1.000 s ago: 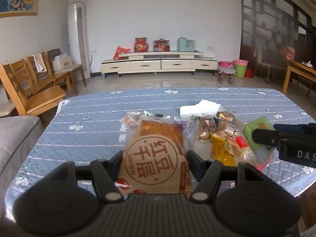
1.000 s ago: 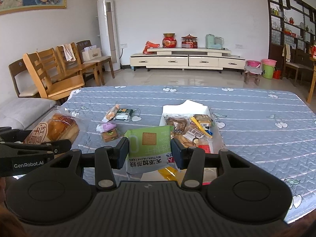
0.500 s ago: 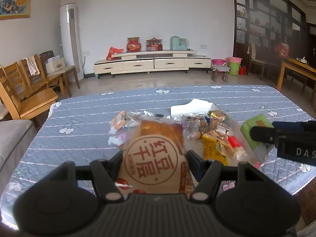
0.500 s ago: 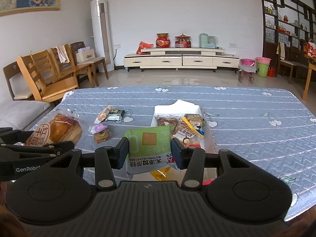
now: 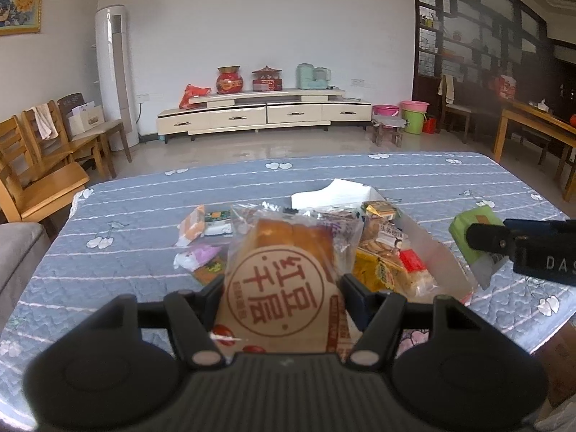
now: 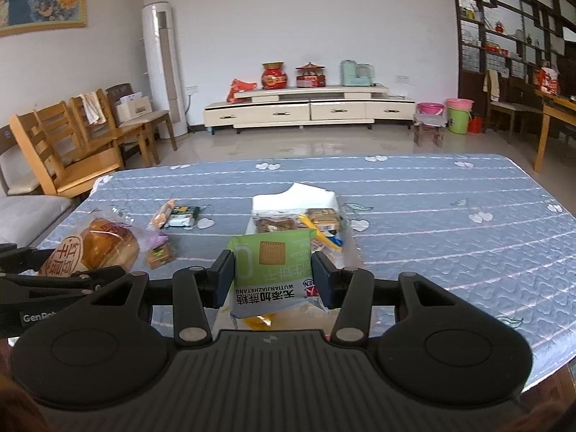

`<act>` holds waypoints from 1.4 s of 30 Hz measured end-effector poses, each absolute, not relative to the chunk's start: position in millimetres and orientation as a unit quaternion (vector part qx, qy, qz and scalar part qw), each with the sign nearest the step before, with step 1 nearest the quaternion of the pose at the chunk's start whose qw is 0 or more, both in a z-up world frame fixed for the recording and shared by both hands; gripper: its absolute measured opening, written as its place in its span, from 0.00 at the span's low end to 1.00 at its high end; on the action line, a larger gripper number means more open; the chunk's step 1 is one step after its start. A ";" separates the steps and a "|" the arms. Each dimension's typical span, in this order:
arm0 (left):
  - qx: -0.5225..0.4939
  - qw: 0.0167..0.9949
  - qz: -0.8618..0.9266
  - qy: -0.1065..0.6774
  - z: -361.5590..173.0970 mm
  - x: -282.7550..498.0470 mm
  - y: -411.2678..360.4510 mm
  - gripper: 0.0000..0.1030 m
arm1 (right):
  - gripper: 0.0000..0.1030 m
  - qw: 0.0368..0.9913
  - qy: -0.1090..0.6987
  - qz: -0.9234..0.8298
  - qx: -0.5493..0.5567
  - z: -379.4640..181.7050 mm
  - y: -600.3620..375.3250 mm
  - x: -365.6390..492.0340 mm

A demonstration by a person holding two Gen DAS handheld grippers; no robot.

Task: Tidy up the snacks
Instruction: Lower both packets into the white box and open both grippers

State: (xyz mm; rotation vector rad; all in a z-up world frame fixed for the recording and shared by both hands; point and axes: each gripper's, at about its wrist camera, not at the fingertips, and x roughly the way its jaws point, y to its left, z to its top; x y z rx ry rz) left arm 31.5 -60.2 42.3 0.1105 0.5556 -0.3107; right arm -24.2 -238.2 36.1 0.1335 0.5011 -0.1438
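Observation:
My left gripper [image 5: 282, 288] is shut on a clear bag of golden bread with a round red-character label [image 5: 284, 280], held above the near table edge; it also shows at the left of the right wrist view [image 6: 90, 248]. My right gripper [image 6: 274, 275] is shut on a green cracker packet [image 6: 273, 266], held over the near end of a white box [image 6: 295, 198] filled with several snack packets [image 5: 381, 252]. The green packet shows at the right of the left wrist view [image 5: 471, 230].
Loose snacks lie on the blue quilted tablecloth [image 6: 432, 216] left of the box: an orange packet [image 6: 162, 212], a green-white packet [image 6: 185, 216] and a small purple-brown one [image 6: 158, 253]. Wooden chairs [image 6: 72, 151] stand at the left; another wooden table [image 5: 532, 133] stands at the right.
Both grippers have drawn back and up from the table with their packets still held. More of the table and the loose snacks at the left have come into view.

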 end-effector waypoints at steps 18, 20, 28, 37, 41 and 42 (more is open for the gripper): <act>0.060 0.938 -0.186 0.286 35.6 52.1 -99.0 0.65 | 0.57 0.955 0.263 -0.102 0.088 29.0 -243.9 -9.9; 0.061 0.937 -0.190 0.288 33.2 53.4 -103.4 0.65 | 0.57 0.954 0.267 -0.103 0.091 27.4 -243.7 -7.5; 0.064 0.933 -0.192 0.299 25.5 59.2 -108.0 0.65 | 0.57 0.949 0.284 -0.101 0.098 21.6 -236.2 5.2; 0.066 0.930 -0.189 0.307 19.3 65.8 -110.5 0.65 | 0.57 0.944 0.299 -0.098 0.099 17.8 -231.4 20.5; 0.067 0.929 -0.189 0.311 16.9 68.2 -111.7 0.65 | 0.57 0.943 0.302 -0.098 0.101 16.8 -233.5 23.3; 0.068 0.929 -0.189 0.312 16.3 68.7 -112.2 0.65 | 0.57 0.943 0.303 -0.098 0.101 15.7 -234.6 21.6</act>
